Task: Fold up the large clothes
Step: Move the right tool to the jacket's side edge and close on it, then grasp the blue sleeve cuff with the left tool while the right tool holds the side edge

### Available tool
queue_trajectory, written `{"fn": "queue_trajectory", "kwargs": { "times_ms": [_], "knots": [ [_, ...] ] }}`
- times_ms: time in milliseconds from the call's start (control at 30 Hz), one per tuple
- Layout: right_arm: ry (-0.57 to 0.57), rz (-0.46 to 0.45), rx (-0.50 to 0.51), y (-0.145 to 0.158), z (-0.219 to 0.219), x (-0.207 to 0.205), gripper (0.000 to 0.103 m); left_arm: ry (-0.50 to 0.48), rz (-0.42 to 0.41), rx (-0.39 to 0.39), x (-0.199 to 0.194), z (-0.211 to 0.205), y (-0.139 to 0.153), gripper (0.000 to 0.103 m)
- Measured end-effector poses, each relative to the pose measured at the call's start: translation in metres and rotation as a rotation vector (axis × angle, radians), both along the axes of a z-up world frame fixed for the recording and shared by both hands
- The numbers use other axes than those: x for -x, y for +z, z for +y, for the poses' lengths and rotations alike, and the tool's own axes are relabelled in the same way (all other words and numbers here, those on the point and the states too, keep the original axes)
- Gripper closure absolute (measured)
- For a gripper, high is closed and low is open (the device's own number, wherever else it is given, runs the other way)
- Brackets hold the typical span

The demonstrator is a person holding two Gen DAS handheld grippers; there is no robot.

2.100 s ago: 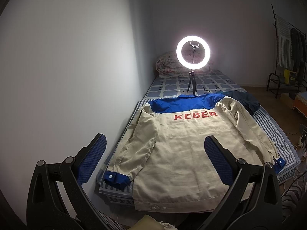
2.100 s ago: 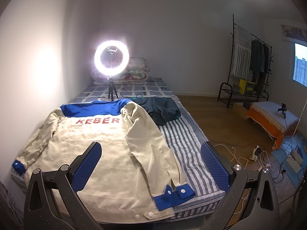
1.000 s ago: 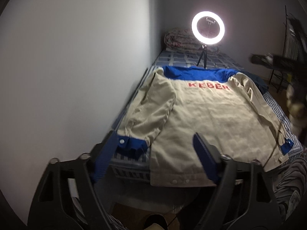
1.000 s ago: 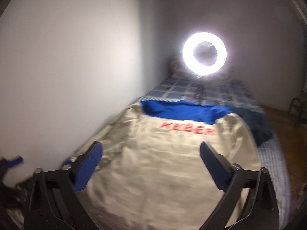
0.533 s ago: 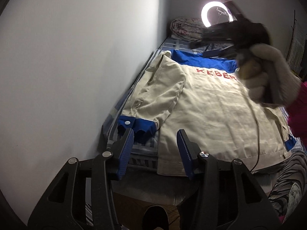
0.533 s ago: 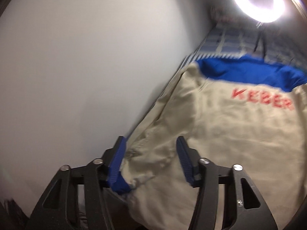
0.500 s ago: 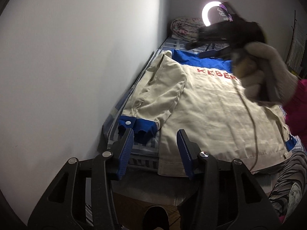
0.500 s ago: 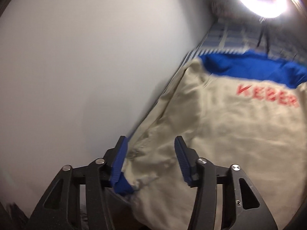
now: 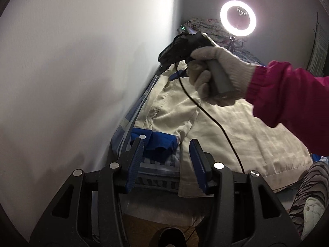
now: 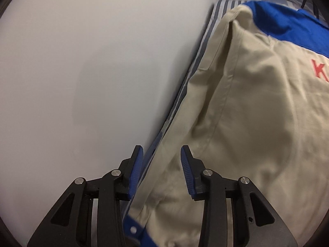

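A beige jacket (image 9: 222, 123) with a blue yoke (image 10: 287, 24) and red letters lies back-up on the bed. Its left sleeve (image 10: 205, 111) runs along the wall and ends in a blue cuff (image 9: 158, 142). My left gripper (image 9: 166, 160) hovers just short of that cuff, its jaws half-wide with nothing pressed between them. A gloved hand (image 9: 218, 76) holds my right gripper (image 9: 168, 72) over the upper part of the same sleeve. In the right wrist view the right gripper (image 10: 161, 164) points down at the sleeve's wall-side edge. Its jaws are closing, and the pads (image 10: 187, 168) are clear of the cloth.
A white wall (image 9: 82, 82) runs close along the bed's left side. Striped bedding (image 9: 131, 121) shows beside the sleeve. A ring light (image 9: 238, 18) and a folded quilt (image 9: 201, 25) stand at the bed's far end. A black cable (image 9: 218, 123) trails over the jacket. A pink sleeve (image 9: 287, 94) crosses from the right.
The right hand swung from the bed's right side across to the left sleeve by the wall and sank. Both grippers' jaws narrowed. The left gripper came closer to the blue cuff.
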State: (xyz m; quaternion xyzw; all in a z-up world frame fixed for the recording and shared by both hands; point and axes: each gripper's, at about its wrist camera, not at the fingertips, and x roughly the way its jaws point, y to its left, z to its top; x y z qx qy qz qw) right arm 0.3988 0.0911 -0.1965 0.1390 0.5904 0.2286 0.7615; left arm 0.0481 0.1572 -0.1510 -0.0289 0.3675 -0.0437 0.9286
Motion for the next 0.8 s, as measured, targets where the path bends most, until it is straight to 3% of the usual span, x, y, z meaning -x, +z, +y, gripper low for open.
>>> {"fn": "queue_trajectory", "kwargs": {
  "times_ms": [200, 433, 467, 500, 533, 600, 800],
  "knots": [
    [0.007, 0.012, 0.129, -0.018, 0.021, -0.017, 0.067, 0.022, 0.022, 0.014, -0.01, 0.006, -0.01, 0.055],
    [0.038, 0.035, 0.202, -0.027, 0.036, -0.022, 0.067, 0.036, 0.041, 0.004, -0.016, 0.009, -0.014, 0.055],
    [0.043, 0.033, 0.21, -0.027, 0.038, -0.022, 0.073, 0.037, 0.04, 0.001, -0.015, 0.008, -0.013, 0.055],
    [0.051, 0.033, 0.223, -0.027, 0.04, -0.021, 0.089, 0.04, 0.039, -0.002, -0.015, 0.009, -0.013, 0.055],
    [0.052, 0.038, 0.227, -0.028, 0.04, -0.021, 0.095, 0.042, 0.039, -0.004, -0.016, 0.009, -0.013, 0.055],
    [0.041, 0.033, 0.221, -0.024, 0.037, -0.018, 0.1, 0.045, 0.04, -0.005, -0.016, 0.008, -0.014, 0.055],
    [0.044, -0.011, 0.148, 0.009, 0.009, 0.001, 0.102, 0.052, 0.041, -0.014, -0.017, 0.009, -0.014, 0.055]
  ]
}}
